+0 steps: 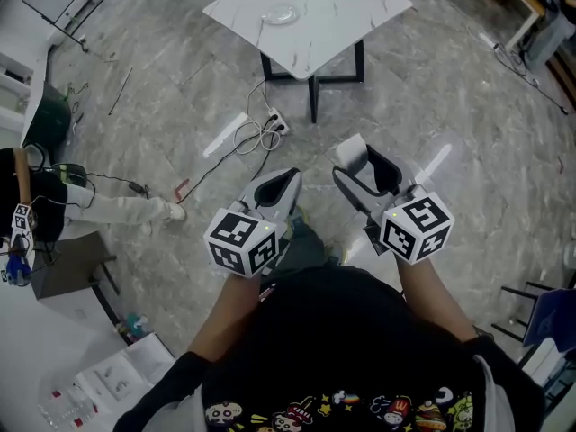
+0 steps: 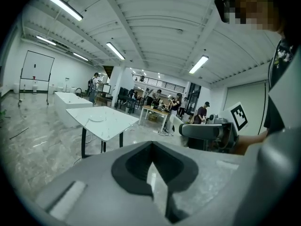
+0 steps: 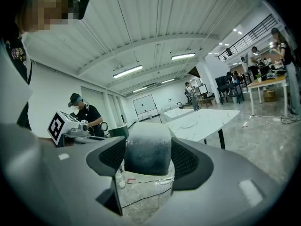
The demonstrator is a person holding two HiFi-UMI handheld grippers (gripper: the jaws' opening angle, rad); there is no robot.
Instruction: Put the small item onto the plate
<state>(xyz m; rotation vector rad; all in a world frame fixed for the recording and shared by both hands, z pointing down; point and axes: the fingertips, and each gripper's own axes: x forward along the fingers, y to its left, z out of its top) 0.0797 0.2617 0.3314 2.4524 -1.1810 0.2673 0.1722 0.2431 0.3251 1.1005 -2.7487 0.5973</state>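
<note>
A small white plate (image 1: 282, 13) lies on a white marble table (image 1: 342, 16) a few steps ahead of me; it also shows in the left gripper view (image 2: 98, 118) and the right gripper view (image 3: 188, 125). My right gripper (image 1: 371, 171) is held at waist height, far from the table. It is shut on a small pale grey, rounded item (image 3: 147, 147), which pokes out of the jaws as a whitish block (image 1: 353, 150). My left gripper (image 1: 281, 187) hovers beside it, its jaws pressed together with nothing between them (image 2: 153, 166).
A power strip and coiled white cables (image 1: 268, 128) lie on the floor in front of the table. A person (image 1: 63, 201) sits at the left by a desk. A dark chair (image 1: 538, 318) stands at the lower right. More tables and people fill the back of the hall.
</note>
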